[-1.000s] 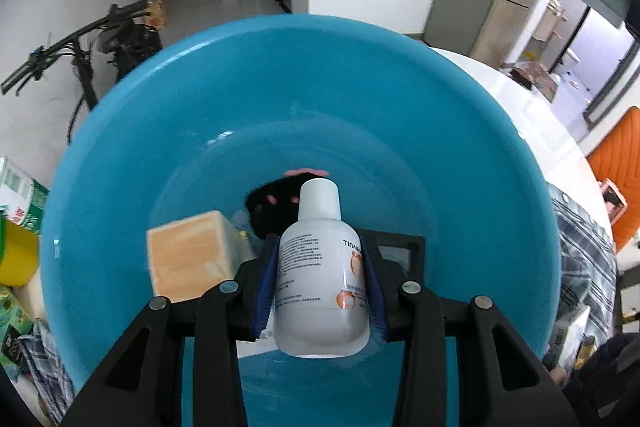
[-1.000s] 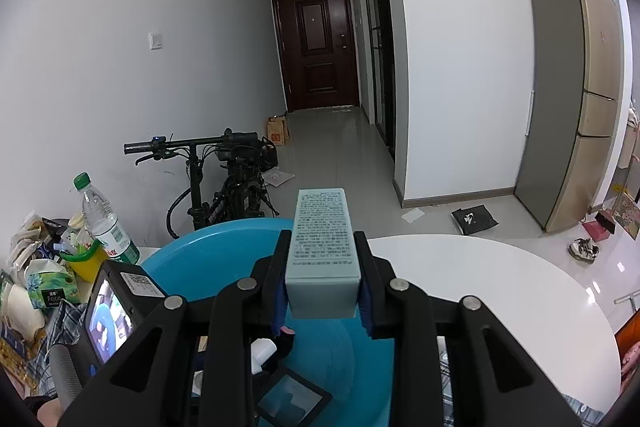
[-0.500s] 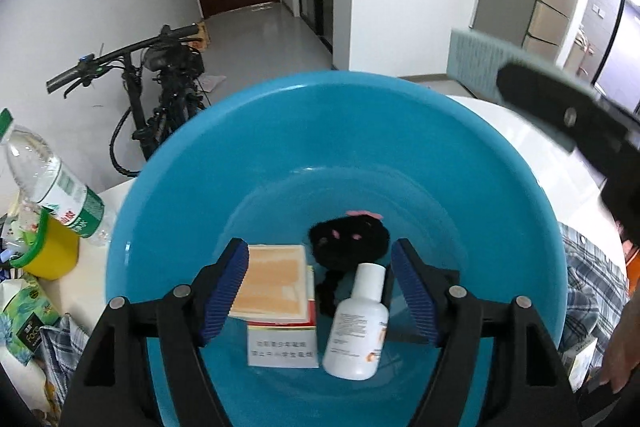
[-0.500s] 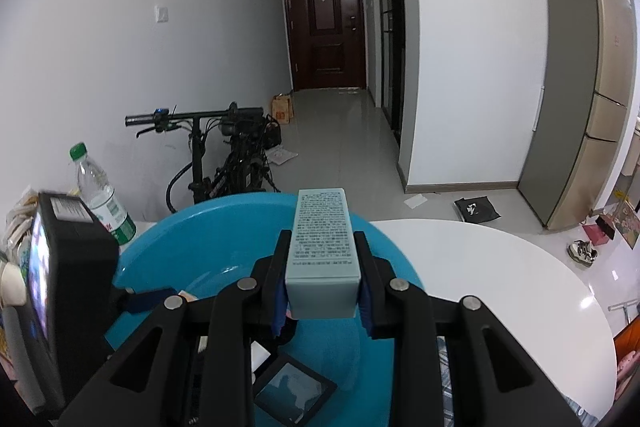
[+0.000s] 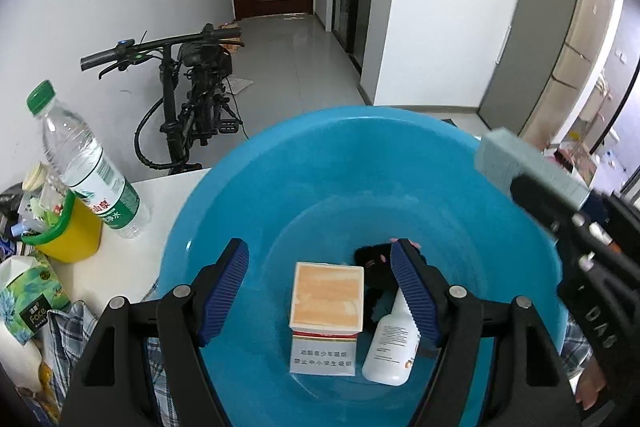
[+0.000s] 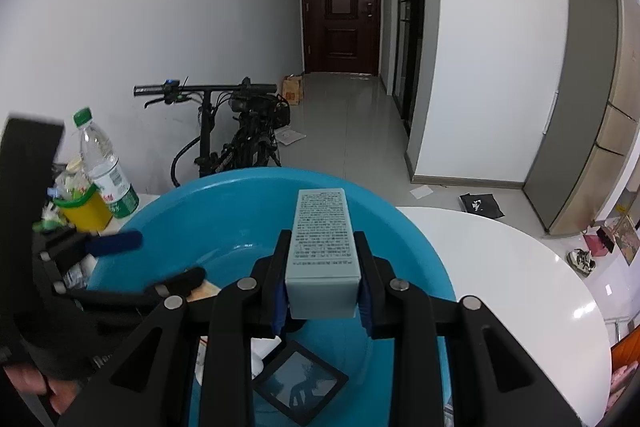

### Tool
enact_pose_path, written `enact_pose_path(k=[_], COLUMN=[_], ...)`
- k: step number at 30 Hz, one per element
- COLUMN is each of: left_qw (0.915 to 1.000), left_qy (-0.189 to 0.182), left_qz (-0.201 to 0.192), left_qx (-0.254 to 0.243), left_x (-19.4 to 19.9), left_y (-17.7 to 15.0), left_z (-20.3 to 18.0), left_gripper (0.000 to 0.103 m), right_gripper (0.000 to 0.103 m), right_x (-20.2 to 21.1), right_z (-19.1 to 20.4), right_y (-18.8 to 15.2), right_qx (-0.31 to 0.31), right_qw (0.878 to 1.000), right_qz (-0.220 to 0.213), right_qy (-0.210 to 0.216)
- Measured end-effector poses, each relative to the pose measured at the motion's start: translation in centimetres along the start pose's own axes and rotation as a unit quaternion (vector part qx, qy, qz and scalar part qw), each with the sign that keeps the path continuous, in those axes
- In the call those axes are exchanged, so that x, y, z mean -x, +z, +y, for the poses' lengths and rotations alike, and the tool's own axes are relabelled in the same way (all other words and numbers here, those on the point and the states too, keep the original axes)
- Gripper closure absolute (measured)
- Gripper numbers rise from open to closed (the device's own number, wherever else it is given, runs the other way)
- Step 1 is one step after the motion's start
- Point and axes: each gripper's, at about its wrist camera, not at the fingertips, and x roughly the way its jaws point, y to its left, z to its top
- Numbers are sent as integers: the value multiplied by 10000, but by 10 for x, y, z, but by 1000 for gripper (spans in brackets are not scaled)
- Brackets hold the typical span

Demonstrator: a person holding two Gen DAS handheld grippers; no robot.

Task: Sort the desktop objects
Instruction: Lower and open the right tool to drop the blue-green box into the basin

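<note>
A blue basin (image 5: 256, 187) holds a white bottle (image 5: 390, 351) lying on its side, an orange-topped box (image 5: 326, 295) and a black item with pink spots (image 5: 372, 255). Above them my left gripper (image 5: 320, 291) hangs open with nothing between its blue pads (image 5: 224, 291). My right gripper (image 6: 322, 243) is shut on a grey-green printed box (image 6: 322, 247), held over the basin (image 6: 208, 203). In the left wrist view that box (image 5: 504, 159) sits over the basin's right rim. A black-framed square (image 6: 300, 383) lies in the basin under the right gripper. The left gripper (image 6: 148, 261) shows at the left.
Left of the basin stand a water bottle (image 5: 88, 163), a yellow cup (image 5: 68, 231) with a green rim, a tissue pack (image 5: 28, 291) and a checked cloth (image 5: 68, 327). The white round table (image 6: 500, 267) stretches right. A bicycle (image 5: 192, 95) leans by the wall behind.
The left gripper opened and let go of the white bottle, which now lies in the basin, then rose and drew back. The right gripper sank a little with its box.
</note>
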Motion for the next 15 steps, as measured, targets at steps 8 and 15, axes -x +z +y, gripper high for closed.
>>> enact_pose_path(k=[8,15], left_qw=[10000,9999], left_qy=[34,120], left_qz=[2,51], left_qx=[23,17], left_x=[2,-5], left_y=[0,0], left_z=[2,3], left_gripper=[27,27], right_gripper=[76,76], right_x=[-18,-35], right_z=[9,15], right_y=[-7,-15], right_qx=[245,363], right_qw=[9987,9952], right_qz=[448,896], right_qy=[52,176])
